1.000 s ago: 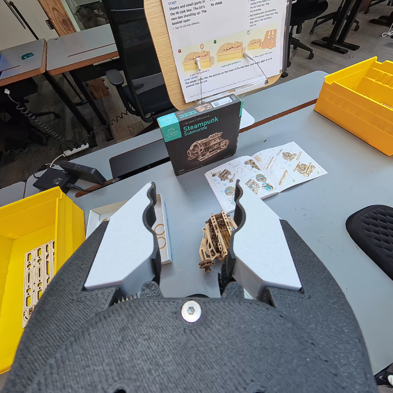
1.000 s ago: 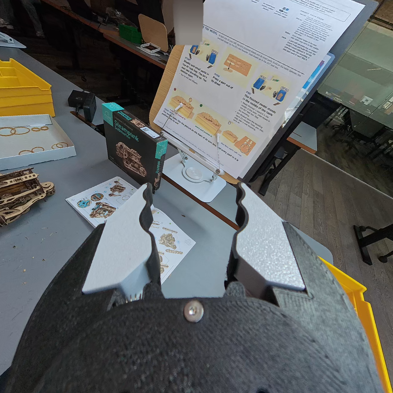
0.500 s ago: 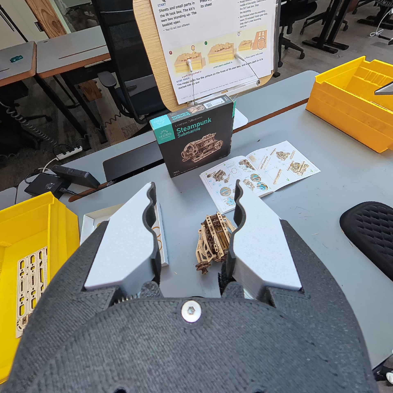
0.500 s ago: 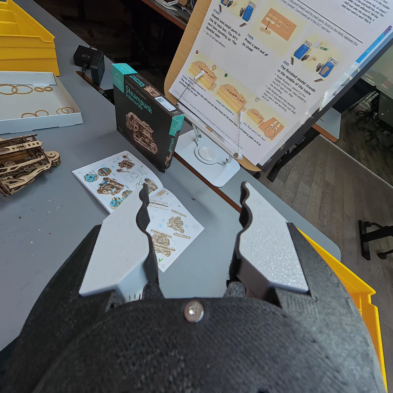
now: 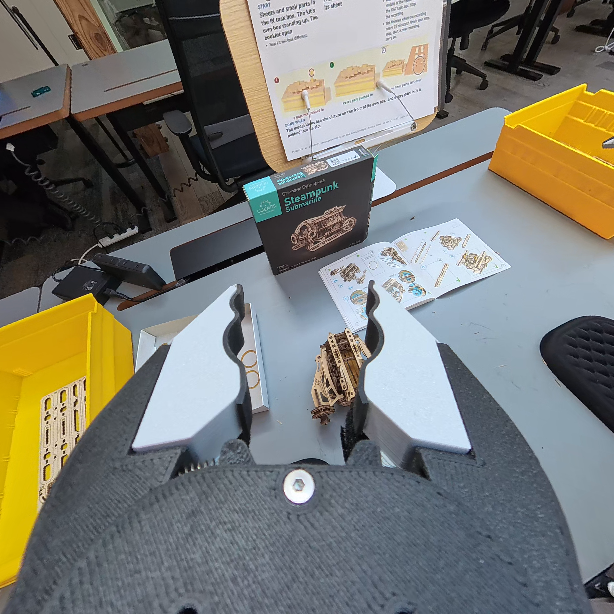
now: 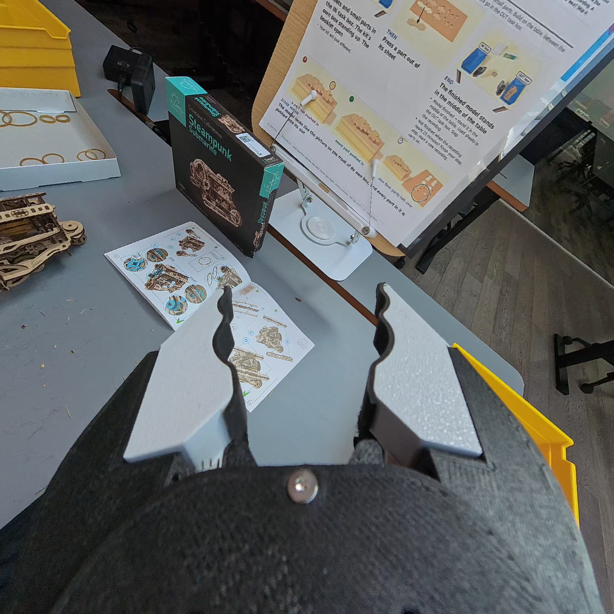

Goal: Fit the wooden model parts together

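Observation:
A partly built wooden model (image 5: 337, 372) lies on the grey table (image 5: 299, 319), below and between my left gripper's fingers; it also shows at the left edge of the right wrist view (image 6: 30, 232). My left gripper (image 5: 304, 289) is open and empty, raised above the model. My right gripper (image 6: 302, 290) is open and empty, above the open instruction booklet (image 6: 186, 275) near the table's far edge. A wooden parts sheet (image 5: 59, 428) lies in the yellow bin (image 5: 20, 358) at the left.
The dark kit box (image 5: 312, 212) stands upright behind the model. A white tray (image 6: 53, 153) holds rubber bands. A second yellow bin (image 5: 558, 156) sits at the right, its rim under my right gripper (image 6: 518, 412). An instruction board on a stand (image 6: 398, 99) stands behind. It is some 20 centimetres from my left tips to the partly built wooden model (image 5: 337, 372).
My right gripper's jaws opened a little wider and it moved down and toward the booklet. My left gripper drifted slightly, staying open over the model.

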The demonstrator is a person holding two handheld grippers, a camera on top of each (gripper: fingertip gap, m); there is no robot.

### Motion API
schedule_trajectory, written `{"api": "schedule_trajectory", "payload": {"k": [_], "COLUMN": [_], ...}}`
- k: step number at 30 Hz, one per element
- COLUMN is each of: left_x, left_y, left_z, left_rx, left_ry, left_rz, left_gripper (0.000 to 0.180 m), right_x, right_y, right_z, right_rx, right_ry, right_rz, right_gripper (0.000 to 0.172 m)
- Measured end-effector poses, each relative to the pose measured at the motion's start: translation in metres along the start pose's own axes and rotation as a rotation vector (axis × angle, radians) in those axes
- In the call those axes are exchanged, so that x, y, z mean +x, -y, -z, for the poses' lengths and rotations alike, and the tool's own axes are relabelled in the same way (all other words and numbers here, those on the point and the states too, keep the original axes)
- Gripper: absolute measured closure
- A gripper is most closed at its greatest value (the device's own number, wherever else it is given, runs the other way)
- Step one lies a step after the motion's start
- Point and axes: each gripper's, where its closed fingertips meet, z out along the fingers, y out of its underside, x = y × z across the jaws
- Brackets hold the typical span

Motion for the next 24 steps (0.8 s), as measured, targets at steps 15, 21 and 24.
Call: {"api": "schedule_trajectory", "payload": {"k": [15,21,24], "left_x": [-0.004,-0.011,-0.015], "left_y": [-0.003,-0.008,-0.009], "left_z": [0.003,0.014,0.019], "left_rx": [-0.011,-0.009,-0.001], "left_ry": [0.024,0.029,0.030], "left_rz": [-0.006,-0.002,0.005], "left_gripper": [0.111,0.130,0.134], "right_x": [0.000,0.001,0.001], "right_y": [-0.001,0.000,-0.004], "right_z": [0.006,0.005,0.002], "right_rx": [-0.007,-0.006,-0.023], "right_ry": [0.003,0.002,0.001], "right_rz": [0.013,0.009,0.010], "right_gripper": [0.086,0.088,0.089]}}
